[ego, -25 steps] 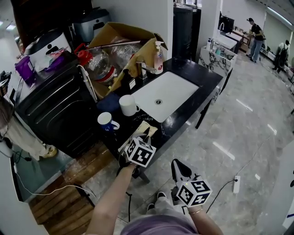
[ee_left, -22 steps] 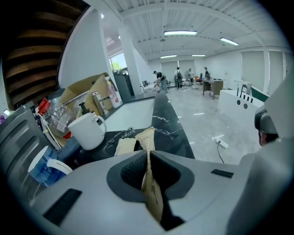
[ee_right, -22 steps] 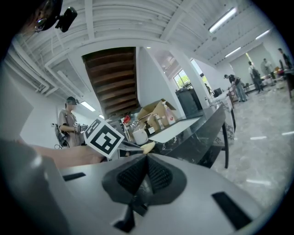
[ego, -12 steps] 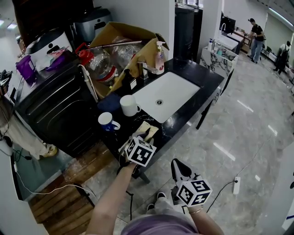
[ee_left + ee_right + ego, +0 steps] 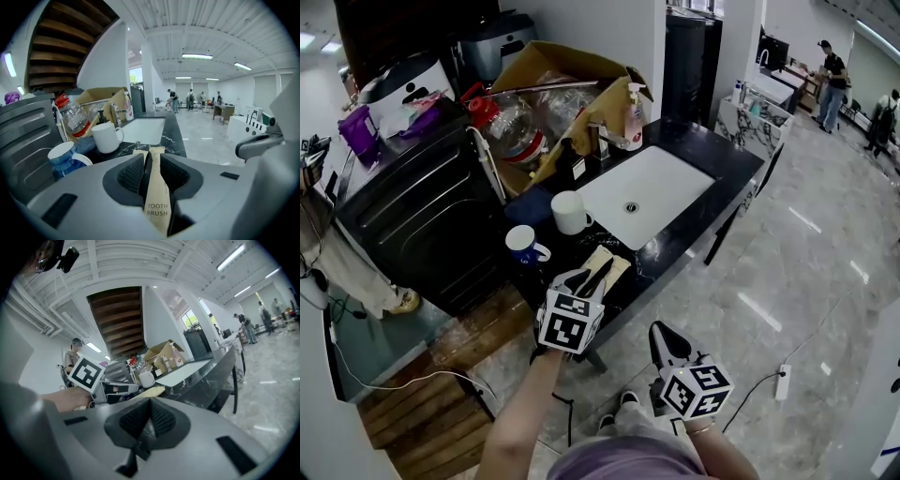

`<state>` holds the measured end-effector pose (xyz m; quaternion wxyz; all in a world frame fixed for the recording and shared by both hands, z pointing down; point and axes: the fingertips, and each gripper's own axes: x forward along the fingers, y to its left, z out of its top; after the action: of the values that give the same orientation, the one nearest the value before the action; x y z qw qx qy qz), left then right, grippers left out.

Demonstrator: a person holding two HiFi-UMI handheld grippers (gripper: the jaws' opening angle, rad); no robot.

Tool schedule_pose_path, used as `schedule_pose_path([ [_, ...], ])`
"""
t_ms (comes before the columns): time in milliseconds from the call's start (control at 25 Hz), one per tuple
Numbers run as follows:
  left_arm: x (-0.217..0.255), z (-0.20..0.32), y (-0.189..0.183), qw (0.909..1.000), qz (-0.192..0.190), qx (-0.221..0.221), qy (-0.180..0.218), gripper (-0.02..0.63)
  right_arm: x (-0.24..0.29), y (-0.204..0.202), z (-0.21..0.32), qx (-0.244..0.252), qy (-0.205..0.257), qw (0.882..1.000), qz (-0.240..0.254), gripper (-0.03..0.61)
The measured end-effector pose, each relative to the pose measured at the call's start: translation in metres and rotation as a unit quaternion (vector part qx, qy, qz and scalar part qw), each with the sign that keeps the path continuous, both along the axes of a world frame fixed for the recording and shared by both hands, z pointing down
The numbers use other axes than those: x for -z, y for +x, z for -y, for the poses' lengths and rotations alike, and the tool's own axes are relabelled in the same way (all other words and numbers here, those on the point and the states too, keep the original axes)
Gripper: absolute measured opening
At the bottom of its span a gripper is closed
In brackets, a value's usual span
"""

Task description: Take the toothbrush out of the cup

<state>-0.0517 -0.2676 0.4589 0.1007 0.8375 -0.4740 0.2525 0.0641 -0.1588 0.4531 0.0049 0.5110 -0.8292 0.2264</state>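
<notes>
A tan paper packet printed "TOOTH BRUSH" [image 5: 156, 197] stands between the jaws of my left gripper [image 5: 151, 157]. A dark gap shows along its left side, so the pads do not press on it. From the head view the packet [image 5: 609, 265] rests on the black counter's front edge at the left gripper [image 5: 591, 275]. A blue-and-white cup [image 5: 523, 246] and a white mug [image 5: 569, 212] stand just behind it. My right gripper [image 5: 661, 339] hangs low in front of the counter, shut and holding nothing, its pads meeting [image 5: 149, 404].
A white sink [image 5: 642, 195] is set into the black counter [image 5: 712, 159]. A faucet, a soap bottle [image 5: 635, 117] and an open cardboard box [image 5: 567, 70] with bottles stand behind it. A dark appliance [image 5: 412, 216] is on the left, and people stand far off on the glossy floor.
My left gripper has lifted and rolled a little, and its marker cube has shifted down and left in the picture. The packet stays at its jaws. The right gripper has kept still.
</notes>
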Motion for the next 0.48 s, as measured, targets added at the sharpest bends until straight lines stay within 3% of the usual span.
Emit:
schedule_pose_path([
  [200, 0.013, -0.018, -0.018, 0.9989, -0.03, 0.027, 0.023, 0.092, -0.001, -0.003, 0.001, 0.009, -0.002, 1.0, -0.002, 0.002],
  [480, 0.009, -0.058, -0.043, 0.9927, -0.096, 0.071, 0.021, 0.057, 0.0, -0.014, 0.0, 0.023, -0.003, 1.0, -0.007, 0.003],
])
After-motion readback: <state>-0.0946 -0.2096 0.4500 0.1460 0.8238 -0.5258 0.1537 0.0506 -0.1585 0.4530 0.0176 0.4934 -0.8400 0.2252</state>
